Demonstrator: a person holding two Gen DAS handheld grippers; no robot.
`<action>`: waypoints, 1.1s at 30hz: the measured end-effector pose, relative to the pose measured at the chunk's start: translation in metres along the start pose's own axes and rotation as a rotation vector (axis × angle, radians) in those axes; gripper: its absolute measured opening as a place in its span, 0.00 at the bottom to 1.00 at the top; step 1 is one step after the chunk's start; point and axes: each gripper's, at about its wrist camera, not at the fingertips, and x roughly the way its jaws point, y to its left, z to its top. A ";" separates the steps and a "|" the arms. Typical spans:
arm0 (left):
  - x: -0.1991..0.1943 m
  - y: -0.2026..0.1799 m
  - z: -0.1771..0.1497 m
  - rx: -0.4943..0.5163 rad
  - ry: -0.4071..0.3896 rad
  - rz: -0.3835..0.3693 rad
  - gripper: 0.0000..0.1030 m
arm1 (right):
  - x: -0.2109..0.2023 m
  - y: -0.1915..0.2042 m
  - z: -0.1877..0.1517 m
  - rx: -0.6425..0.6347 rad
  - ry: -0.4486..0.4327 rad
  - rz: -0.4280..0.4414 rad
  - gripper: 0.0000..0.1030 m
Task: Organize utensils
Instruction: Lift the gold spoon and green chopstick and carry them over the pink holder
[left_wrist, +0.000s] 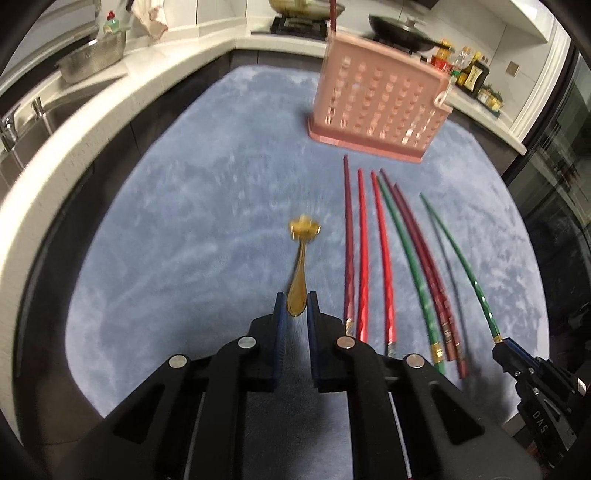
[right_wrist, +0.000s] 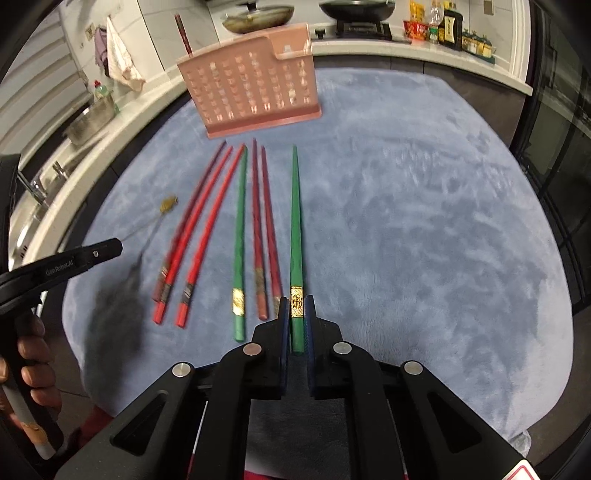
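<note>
A: Where the blue mat (right_wrist: 406, 221) is concerned, how many utensils?

B: Six chopsticks lying flat: two red, three maroon, one green. Pink perforated holder (right_wrist: 255, 92), far centre, contains one maroon chopstick (right_wrist: 183, 33).

A: Grippers?

B: Left gripper (left_wrist: 296, 304) clamps a gold fork (left_wrist: 300, 269). Right gripper (right_wrist: 296, 308) clamps a green chopstick (right_wrist: 295, 221), gold-banded.

My left wrist view rides just behind the left gripper (left_wrist: 296, 306), angled steeply down and close over the blue mat (left_wrist: 192, 221). My right wrist view does likewise behind the right gripper (right_wrist: 296, 314). Both share the mat, the chopsticks (left_wrist: 364, 254) and the pink rack (left_wrist: 380, 107) ahead.
</note>
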 end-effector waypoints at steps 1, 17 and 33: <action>-0.005 0.000 0.003 0.001 -0.012 -0.002 0.10 | -0.004 0.001 0.003 0.000 -0.011 0.001 0.07; -0.054 -0.009 0.051 0.037 -0.146 -0.029 0.00 | -0.079 -0.006 0.088 0.036 -0.262 0.027 0.07; -0.098 -0.031 0.129 0.107 -0.227 -0.078 0.00 | -0.117 0.001 0.171 0.013 -0.413 0.036 0.07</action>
